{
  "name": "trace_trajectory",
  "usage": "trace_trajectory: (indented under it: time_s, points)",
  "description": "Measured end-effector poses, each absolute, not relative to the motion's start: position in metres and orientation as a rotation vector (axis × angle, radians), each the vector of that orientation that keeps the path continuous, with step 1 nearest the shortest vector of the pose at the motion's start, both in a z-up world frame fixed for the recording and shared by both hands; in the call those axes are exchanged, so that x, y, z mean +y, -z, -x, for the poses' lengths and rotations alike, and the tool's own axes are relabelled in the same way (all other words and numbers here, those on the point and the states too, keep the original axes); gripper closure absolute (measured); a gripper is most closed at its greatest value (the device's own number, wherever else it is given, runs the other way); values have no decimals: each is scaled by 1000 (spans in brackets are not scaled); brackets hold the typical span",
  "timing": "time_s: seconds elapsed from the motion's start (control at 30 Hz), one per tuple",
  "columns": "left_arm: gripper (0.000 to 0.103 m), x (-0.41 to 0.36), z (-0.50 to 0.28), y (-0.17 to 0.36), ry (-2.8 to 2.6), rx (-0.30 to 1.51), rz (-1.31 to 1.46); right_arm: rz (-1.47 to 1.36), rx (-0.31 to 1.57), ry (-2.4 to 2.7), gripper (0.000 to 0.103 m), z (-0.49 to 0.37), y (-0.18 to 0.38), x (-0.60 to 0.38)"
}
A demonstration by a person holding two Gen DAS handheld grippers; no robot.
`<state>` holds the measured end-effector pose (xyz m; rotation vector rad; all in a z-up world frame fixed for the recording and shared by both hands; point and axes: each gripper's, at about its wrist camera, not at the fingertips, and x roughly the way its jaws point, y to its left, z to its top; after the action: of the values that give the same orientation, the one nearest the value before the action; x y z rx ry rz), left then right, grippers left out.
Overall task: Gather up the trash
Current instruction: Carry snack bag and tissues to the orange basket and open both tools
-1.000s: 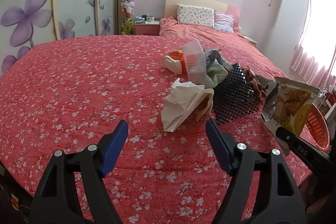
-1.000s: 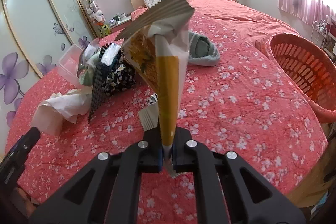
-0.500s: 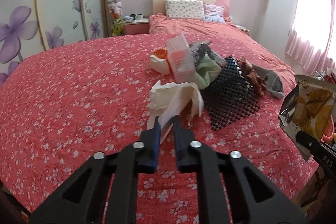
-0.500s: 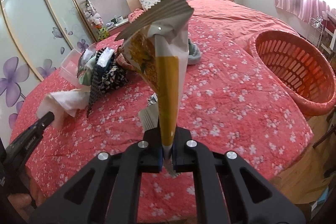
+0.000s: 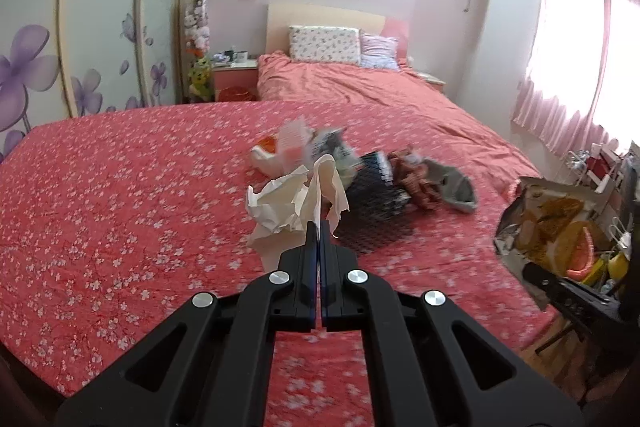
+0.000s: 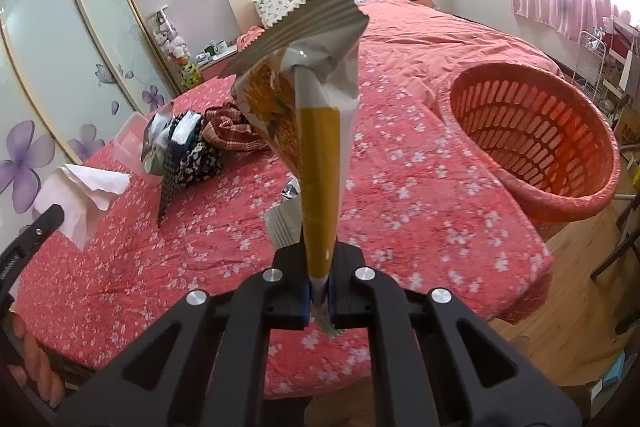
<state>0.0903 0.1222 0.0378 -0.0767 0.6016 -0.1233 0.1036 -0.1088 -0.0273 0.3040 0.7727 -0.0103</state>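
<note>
white crumpled paper point(image 5: 288, 201) pinched in left claw point(image 5: 319, 227); right claw point(image 6: 319, 297) clamps snack bag point(image 6: 304, 115).

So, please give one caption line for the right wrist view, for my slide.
Right gripper shut on a snack bag above the red floral bedspread, orange basket ahead at right.

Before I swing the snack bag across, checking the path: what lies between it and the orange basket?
Only bare floral bedspread between snack bag and orange basket, in the right wrist view.
</note>
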Motion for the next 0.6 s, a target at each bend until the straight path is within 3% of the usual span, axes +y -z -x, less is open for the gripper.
trace_trajectory:
  time_s: [0.6]
  points:
    - [103, -11, -97, -68, 441, 562, 69, -371, 721, 180, 96, -80, -2, -220]
